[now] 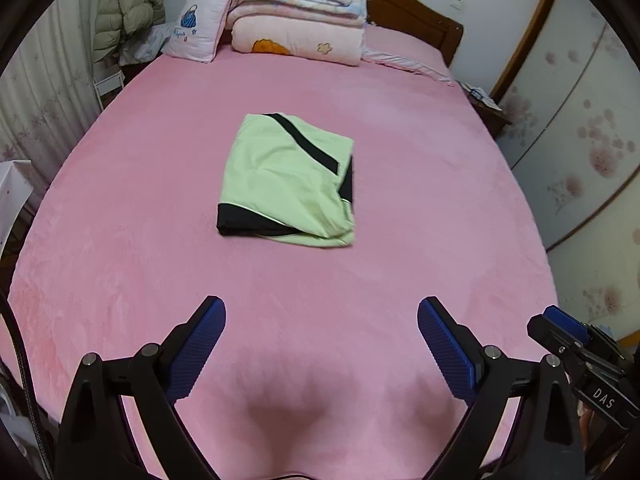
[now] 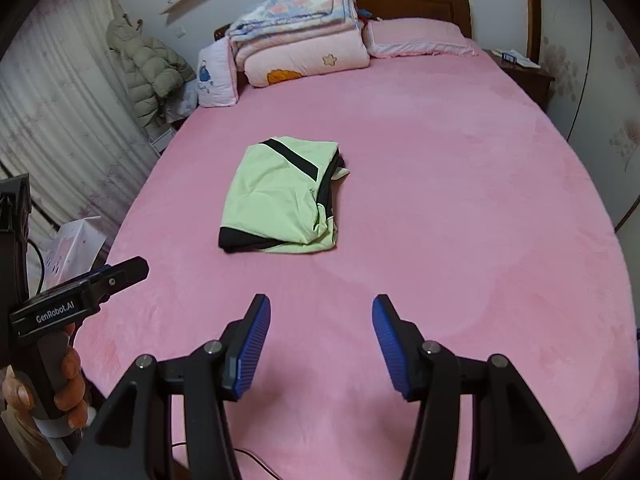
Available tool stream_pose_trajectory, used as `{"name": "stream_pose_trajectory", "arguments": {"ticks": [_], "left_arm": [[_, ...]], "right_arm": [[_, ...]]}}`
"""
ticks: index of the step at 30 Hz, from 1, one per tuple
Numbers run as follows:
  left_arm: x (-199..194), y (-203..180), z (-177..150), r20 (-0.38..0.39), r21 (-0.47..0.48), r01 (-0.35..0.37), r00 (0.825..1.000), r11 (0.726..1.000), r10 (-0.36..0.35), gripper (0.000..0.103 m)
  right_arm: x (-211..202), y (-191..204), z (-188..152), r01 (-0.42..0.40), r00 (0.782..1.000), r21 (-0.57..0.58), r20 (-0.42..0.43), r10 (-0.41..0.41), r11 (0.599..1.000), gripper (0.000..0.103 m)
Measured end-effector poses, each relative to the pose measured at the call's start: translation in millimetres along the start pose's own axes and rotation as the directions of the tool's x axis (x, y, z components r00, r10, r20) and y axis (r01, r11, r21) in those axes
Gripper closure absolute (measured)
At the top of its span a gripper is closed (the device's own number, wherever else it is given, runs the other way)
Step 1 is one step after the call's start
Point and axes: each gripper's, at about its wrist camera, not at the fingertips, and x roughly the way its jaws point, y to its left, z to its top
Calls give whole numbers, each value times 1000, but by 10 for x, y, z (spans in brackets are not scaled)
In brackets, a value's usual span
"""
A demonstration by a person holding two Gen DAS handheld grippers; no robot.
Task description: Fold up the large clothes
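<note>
- With the garment (image 1: 286, 178) lying as a compact packet mid-bed (image 1: 400, 280), folding looks finished.
- Left gripper (image 1: 320, 344) and right gripper (image 2: 320, 344): both spread, empty, well short of it.
- Next: tidy the loose right edge, if anything.

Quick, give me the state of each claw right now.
Left claw: open, holding nothing, above the pink bed.
Right claw: open, holding nothing, short of the folded green garment.

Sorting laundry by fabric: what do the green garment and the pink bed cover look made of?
Green garment: thin, smooth woven cloth, matte, probably a light synthetic or cotton blend; it creases softly and has black panels. Pink bed cover: likely plush fleece; its surface looks fuzzy, with shaded nap marks.
</note>
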Motion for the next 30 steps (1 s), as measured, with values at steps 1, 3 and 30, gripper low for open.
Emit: {"name": "stream_pose_trajectory", "arguments": {"ticks": [1, 3, 30], "left_arm": [[-116, -65, -72, 5, 6, -3, 1000, 1000, 3, 7], [-330, -176, -200, 12, 20, -9, 1000, 1000, 9, 6], [-1018, -914, -1202, 39, 89, -117, 993, 989, 114, 6]], "right_arm": [[-94, -6, -46, 1, 1000, -6, 4, -1, 1000, 50], [-307, -15, -149, 8, 1000, -19, 16, -8, 1000, 50], [-983, -159, -949, 64, 998, 36, -6, -63, 997, 50]]}}
